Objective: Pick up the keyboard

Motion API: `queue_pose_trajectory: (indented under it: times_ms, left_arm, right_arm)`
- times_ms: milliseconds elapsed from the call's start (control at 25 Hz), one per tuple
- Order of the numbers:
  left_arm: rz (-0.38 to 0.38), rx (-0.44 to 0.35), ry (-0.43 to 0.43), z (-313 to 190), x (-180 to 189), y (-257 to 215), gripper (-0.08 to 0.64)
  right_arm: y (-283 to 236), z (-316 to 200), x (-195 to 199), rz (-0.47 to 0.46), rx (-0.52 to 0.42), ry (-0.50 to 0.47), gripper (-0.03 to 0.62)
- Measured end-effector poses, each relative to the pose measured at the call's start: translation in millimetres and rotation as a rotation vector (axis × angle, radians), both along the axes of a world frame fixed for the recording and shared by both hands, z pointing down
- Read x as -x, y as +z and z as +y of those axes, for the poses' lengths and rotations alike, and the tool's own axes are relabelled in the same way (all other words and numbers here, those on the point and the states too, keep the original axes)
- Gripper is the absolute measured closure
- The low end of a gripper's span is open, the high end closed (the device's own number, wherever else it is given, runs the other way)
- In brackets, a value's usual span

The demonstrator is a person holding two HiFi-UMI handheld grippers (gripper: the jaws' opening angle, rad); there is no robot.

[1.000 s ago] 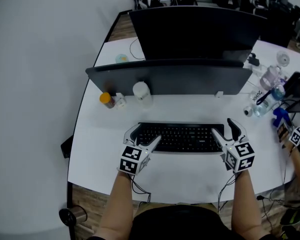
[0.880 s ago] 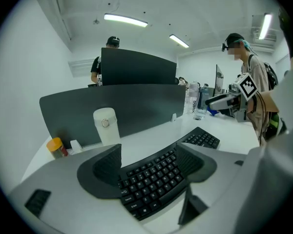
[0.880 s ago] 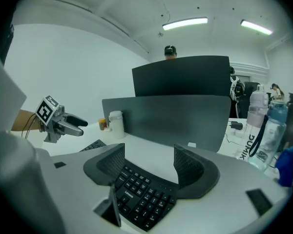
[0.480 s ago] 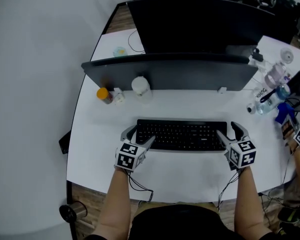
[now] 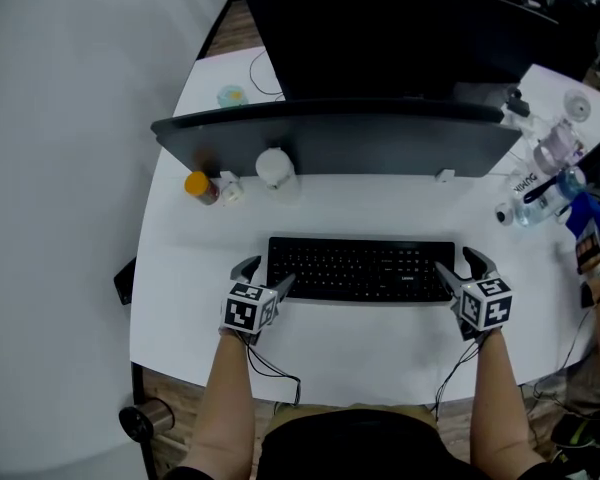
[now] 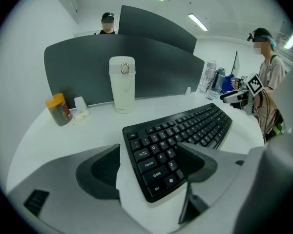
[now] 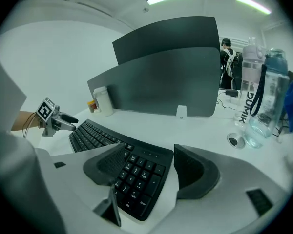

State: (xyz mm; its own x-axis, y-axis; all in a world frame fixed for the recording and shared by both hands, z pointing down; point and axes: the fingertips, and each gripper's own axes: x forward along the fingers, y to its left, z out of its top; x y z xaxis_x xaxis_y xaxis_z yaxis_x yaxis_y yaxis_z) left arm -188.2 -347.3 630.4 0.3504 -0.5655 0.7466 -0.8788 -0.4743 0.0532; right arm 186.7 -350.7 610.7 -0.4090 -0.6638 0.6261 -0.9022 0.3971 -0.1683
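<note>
The black keyboard (image 5: 360, 269) lies flat on the white desk (image 5: 380, 338), in front of me. My left gripper (image 5: 265, 275) is open and straddles its left end: one jaw is on the desk beyond the end, the other is over the keys. The left gripper view shows the same keyboard (image 6: 185, 128) corner between the left gripper (image 6: 151, 167) jaws. My right gripper (image 5: 457, 265) is open round the right end. In the right gripper view the keyboard (image 7: 95, 135) number pad sits inside the right gripper (image 7: 149, 169). Neither gripper is closed on it.
A grey divider panel (image 5: 340, 140) stands behind the keyboard. A white tumbler (image 5: 275, 171), an orange-lidded jar (image 5: 199, 186) and a small white item (image 5: 229, 191) stand before it. Clear water bottles (image 5: 545, 183) are at the right. Another person (image 6: 269, 77) with a gripper stands beyond the desk's right end.
My left gripper has slid left, from over the keys to straddling the keyboard's left end. The right gripper stays at the right end. The keyboard lies where it was.
</note>
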Motion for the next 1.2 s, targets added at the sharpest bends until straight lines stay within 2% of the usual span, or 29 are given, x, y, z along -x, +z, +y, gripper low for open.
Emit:
queue_pose_trajectory:
  times_ms: [680,840,1040,1200]
  left_arm:
    - [0.088,0.146,-0.006,6,-1,28,0.182]
    - [0.111,0.166,0.002,5,-1,29,0.181]
    - [0.131,0.198,0.038,9,-9,31,0.181]
    - [0.139,0.206,0.034,8,-10,32,0.176]
  right_arm:
    - [54,16,-10,-0.025,0.157,0.03,0.307]
    - [56,16,-10,-0.061,0.171,0.051,0.307]
    - [56,17,-9,-0.067,0.18,0.045,0.307]
    - [56,17,-8,-0.077,0.188,0.053,0.307]
